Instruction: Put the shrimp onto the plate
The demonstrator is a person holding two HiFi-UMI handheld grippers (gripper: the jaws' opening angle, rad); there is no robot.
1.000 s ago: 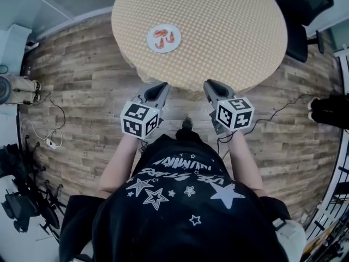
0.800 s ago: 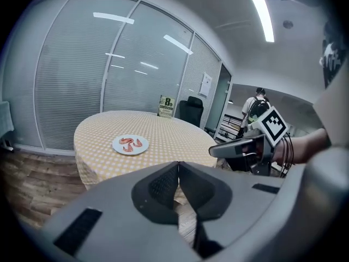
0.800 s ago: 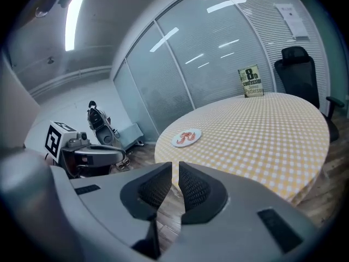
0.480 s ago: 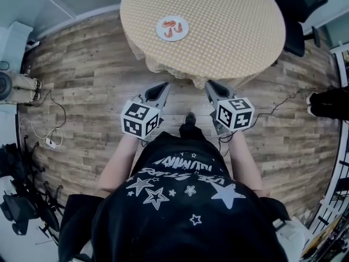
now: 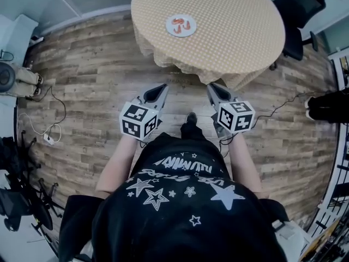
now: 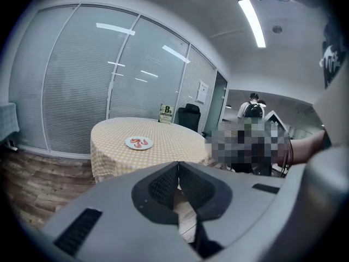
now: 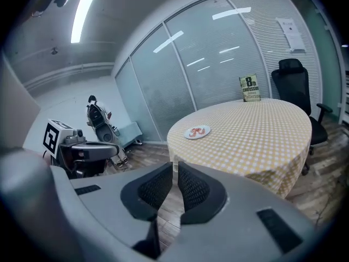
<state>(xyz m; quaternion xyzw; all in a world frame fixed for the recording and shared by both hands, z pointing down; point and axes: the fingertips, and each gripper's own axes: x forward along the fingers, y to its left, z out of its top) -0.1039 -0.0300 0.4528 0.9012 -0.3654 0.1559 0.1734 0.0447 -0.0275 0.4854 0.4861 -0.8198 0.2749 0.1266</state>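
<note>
The shrimp (image 5: 179,22) are seen lying on the white plate (image 5: 181,25), which is set on the round table (image 5: 234,21) toward its 9 o'clock side, a little in from the rim. A yellow checked cloth (image 5: 163,56) is draped over the table and hangs down at the near edge. The task's thing is therefore judged to be already in its place, with nothing left on the cloth to be fetched.

Both tongs are held low in front of the body, over the wooden floor (image 5: 87,70) and well apart from the table, which lies at 12 o'clock from them. The left gripper (image 5: 162,86) is carried at about 11 o'clock of the person's waist and the right gripper (image 5: 210,84) at about 1 o'clock, both tips pointed toward the table. In the left gripper view the ribbed pads are pressed together with nothing between them. In the right gripper view the pads are drawn in to a thin slit, and only floor and cloth are seen past it, so this one too is clenched on nothing.

This posture is judged to be a rest stance: nothing needs carrying, so the tongs are kept closed and level, away from the plate, where it cannot be knocked. A black office chair (image 5: 297,15) is parked at 3 o'clock of the table, and a small sign (image 7: 250,88) is stood at its far edge
</note>
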